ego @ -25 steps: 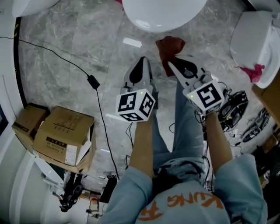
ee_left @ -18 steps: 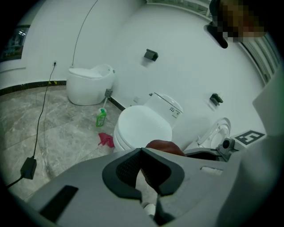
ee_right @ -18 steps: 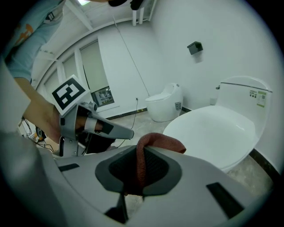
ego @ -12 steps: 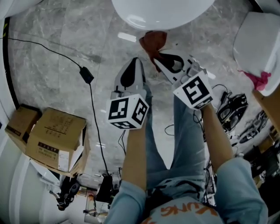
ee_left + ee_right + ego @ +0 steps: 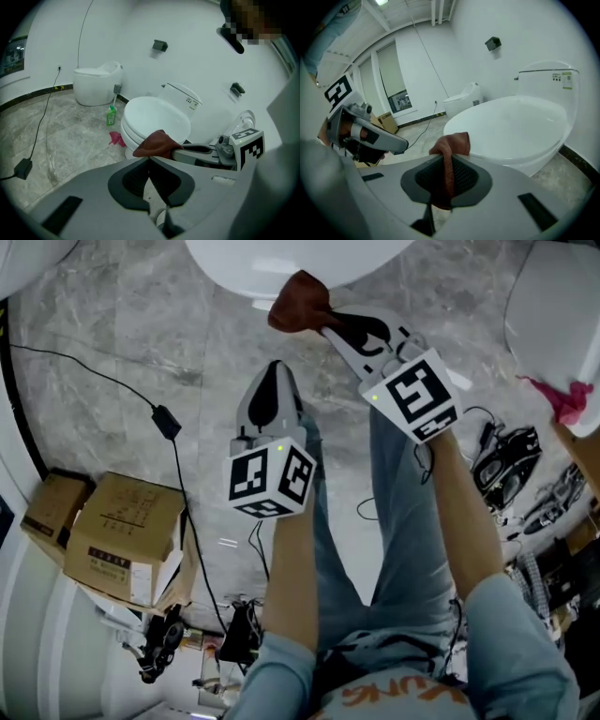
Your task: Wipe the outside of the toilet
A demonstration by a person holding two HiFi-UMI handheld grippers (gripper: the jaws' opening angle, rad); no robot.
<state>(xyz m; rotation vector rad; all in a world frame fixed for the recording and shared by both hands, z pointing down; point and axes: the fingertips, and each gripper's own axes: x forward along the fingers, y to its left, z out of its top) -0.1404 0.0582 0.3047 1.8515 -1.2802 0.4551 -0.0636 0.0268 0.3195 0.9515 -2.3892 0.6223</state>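
A white toilet (image 5: pixel 281 263) fills the top of the head view, lid down; the same toilet (image 5: pixel 520 126) and its tank show in the right gripper view. My right gripper (image 5: pixel 323 324) is shut on a brown-red cloth (image 5: pixel 298 304), and the cloth (image 5: pixel 451 146) touches the bowl's front rim. The left gripper (image 5: pixel 272 371) is shut with nothing in it and hangs over the floor, short of the bowl. From the left gripper view the cloth (image 5: pixel 157 144) lies against the toilet (image 5: pixel 157 119).
Cardboard boxes (image 5: pixel 127 531) stand at the left, with a black cable and plug (image 5: pixel 166 421) on the marble floor. Another white toilet (image 5: pixel 558 306) with a pink rag (image 5: pixel 567 399) is at the right. A green bottle (image 5: pixel 111 116) and a further toilet (image 5: pixel 96 84) stand beyond.
The right gripper has carried the cloth forward from over the floor up to the toilet's front rim. The left gripper has followed a little, still shut.
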